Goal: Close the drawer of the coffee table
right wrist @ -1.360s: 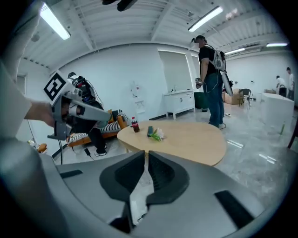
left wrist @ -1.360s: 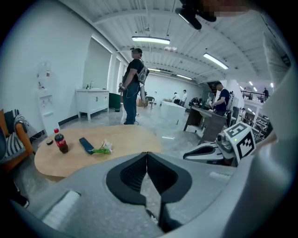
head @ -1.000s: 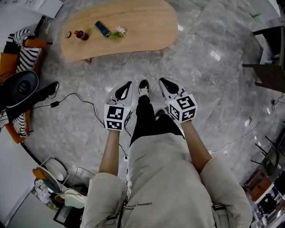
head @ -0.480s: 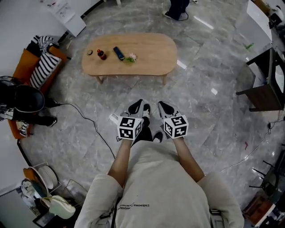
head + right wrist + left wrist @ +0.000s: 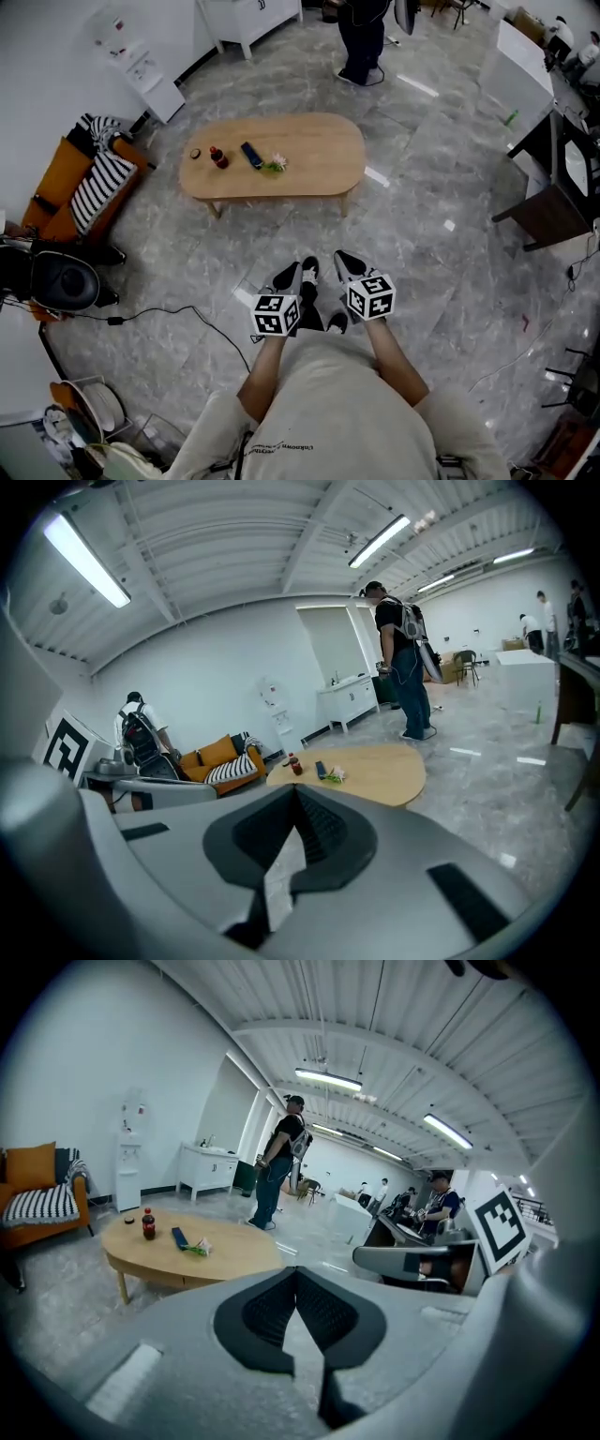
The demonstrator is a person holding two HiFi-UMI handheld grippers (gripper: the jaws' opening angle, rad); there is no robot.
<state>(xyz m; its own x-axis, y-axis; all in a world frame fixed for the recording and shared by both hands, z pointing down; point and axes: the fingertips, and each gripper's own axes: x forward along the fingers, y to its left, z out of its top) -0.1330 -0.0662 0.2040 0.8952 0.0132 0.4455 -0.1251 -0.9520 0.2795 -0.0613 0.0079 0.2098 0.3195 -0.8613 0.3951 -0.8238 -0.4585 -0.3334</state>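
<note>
Since a second ago our head view has opened out: the coffee table looks smaller and sits lower in the picture, with more of the room showing beyond it. We hold both grippers side by side just in front of our body, well apart from the table across the grey floor. Our left gripper is clenched, its jaws meeting on nothing. Our right gripper has just been closing, and its jaws meet on nothing too. On the tabletop stand a small bottle, a dark flat item and a flower sprig. We cannot make out the drawer in any view
</note>
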